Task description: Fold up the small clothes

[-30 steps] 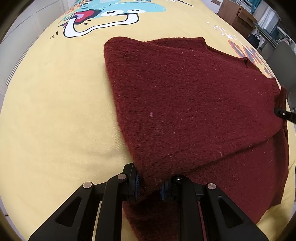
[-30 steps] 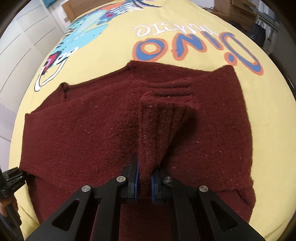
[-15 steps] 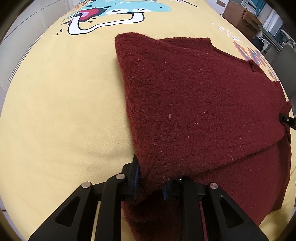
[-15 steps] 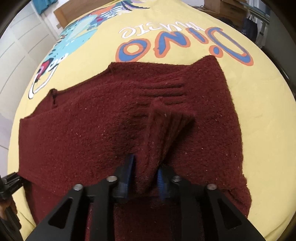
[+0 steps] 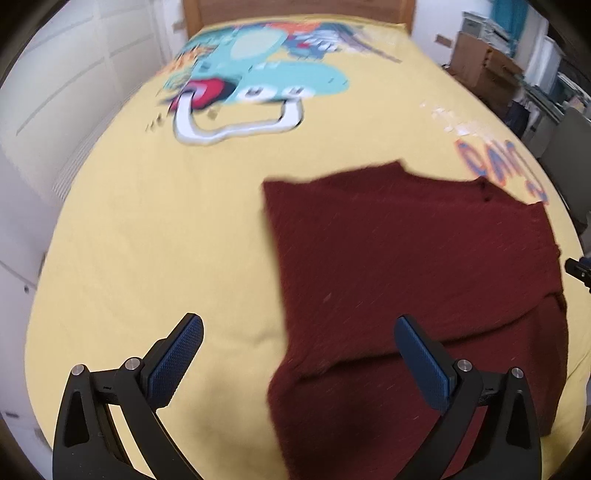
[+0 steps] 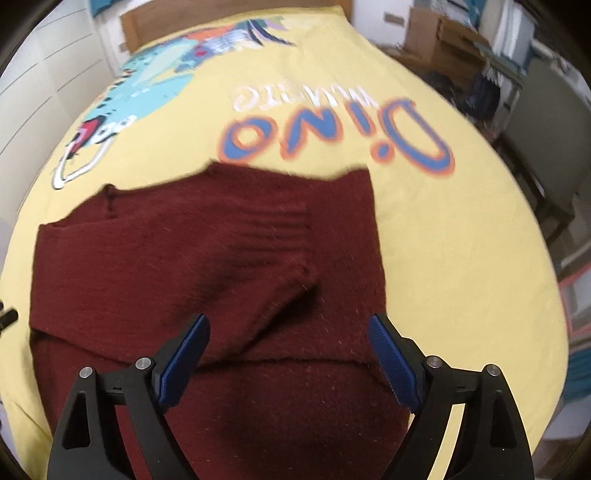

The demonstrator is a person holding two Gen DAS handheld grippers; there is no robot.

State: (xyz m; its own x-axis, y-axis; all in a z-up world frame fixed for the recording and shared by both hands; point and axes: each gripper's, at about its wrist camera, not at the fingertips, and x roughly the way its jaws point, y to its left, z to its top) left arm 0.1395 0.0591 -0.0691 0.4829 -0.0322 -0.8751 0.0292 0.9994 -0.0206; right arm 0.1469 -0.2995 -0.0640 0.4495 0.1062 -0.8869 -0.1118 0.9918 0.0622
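A dark red knit sweater point(image 5: 406, 266) lies folded over itself on the yellow bedspread point(image 5: 147, 240). Its upper layer ends in a fold edge across the near part. My left gripper point(image 5: 297, 347) is open and empty, raised above the sweater's near left corner. In the right wrist view the sweater point(image 6: 184, 266) shows a ribbed cuff lying on top near the middle. My right gripper point(image 6: 288, 347) is open and empty above the sweater's near edge. Both views are blurred by motion.
The bedspread carries a cartoon dinosaur print point(image 5: 255, 74) and "Dino" lettering point(image 6: 332, 136). A wooden headboard point(image 5: 295, 11) stands at the far end. Cardboard boxes point(image 5: 484, 66) and a chair point(image 6: 546, 122) stand to the right of the bed. White wardrobe doors point(image 5: 55, 92) are at the left.
Both grippers opened and let go of the sweater, then lifted and pulled back. The raised sleeve and corner dropped flat onto the sweater.
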